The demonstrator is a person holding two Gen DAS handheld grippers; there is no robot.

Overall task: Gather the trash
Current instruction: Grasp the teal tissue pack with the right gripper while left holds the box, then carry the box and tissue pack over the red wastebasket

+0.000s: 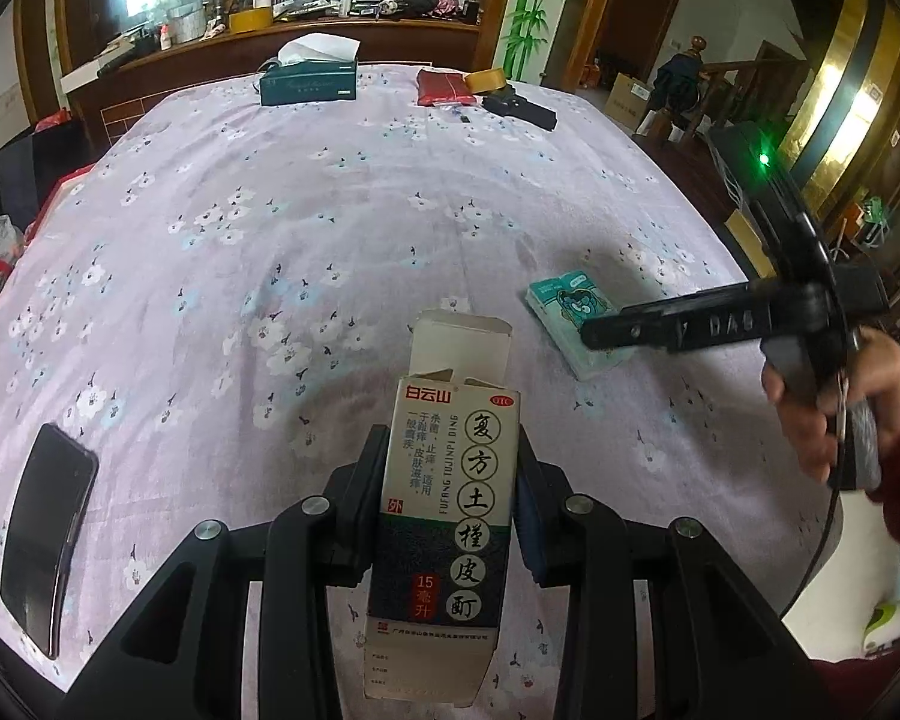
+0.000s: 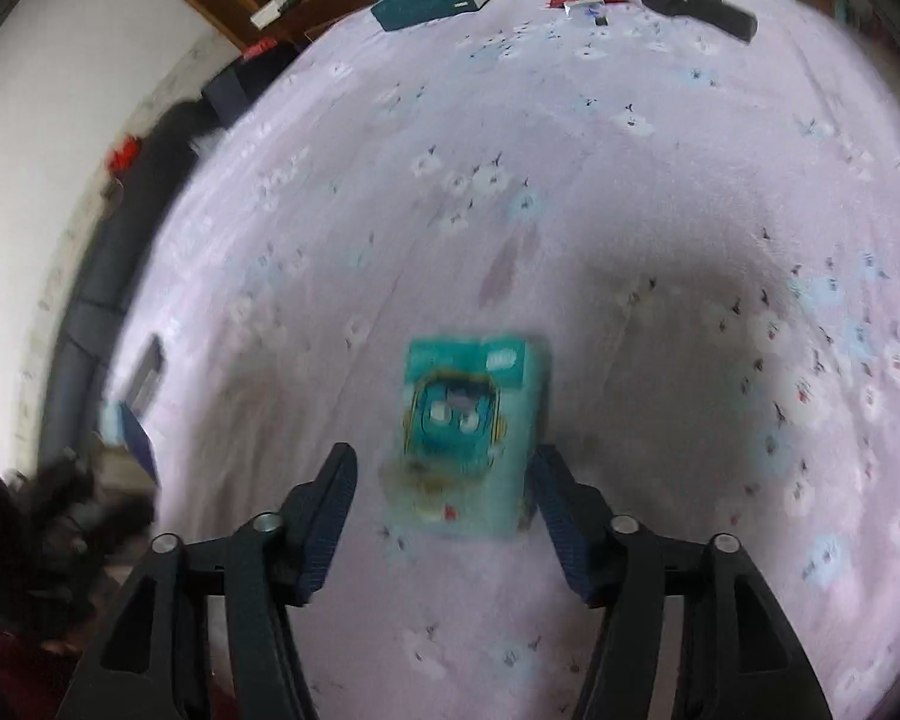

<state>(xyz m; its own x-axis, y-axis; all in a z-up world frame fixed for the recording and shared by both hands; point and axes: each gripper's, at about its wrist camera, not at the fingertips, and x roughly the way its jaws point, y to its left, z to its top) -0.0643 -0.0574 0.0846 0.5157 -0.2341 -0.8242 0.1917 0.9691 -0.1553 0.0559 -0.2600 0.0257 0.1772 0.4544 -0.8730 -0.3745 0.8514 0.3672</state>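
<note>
Spreading under everything is the wide lilac bedspread with white blossoms (image 1: 330, 228), and on it lies the small teal tissue pack with a cartoon print (image 2: 471, 438), flat between the parted fingers of the right gripper (image 2: 441, 501); the pads stand wide and do not touch it. The soft cover could give under a push, so the fingertips might snag cloth or nudge the pack askew; blur in the right wrist view suggests a hurried approach. The left gripper (image 1: 453, 492) is clamped narrow on the tall white-and-dark cardboard medicine box (image 1: 450, 516), whose top flap hangs open; a loose hold could let it slip. Only the left view shows the black phone (image 1: 45, 540) and the person's hand (image 1: 840, 408) working the right tool.
</note>
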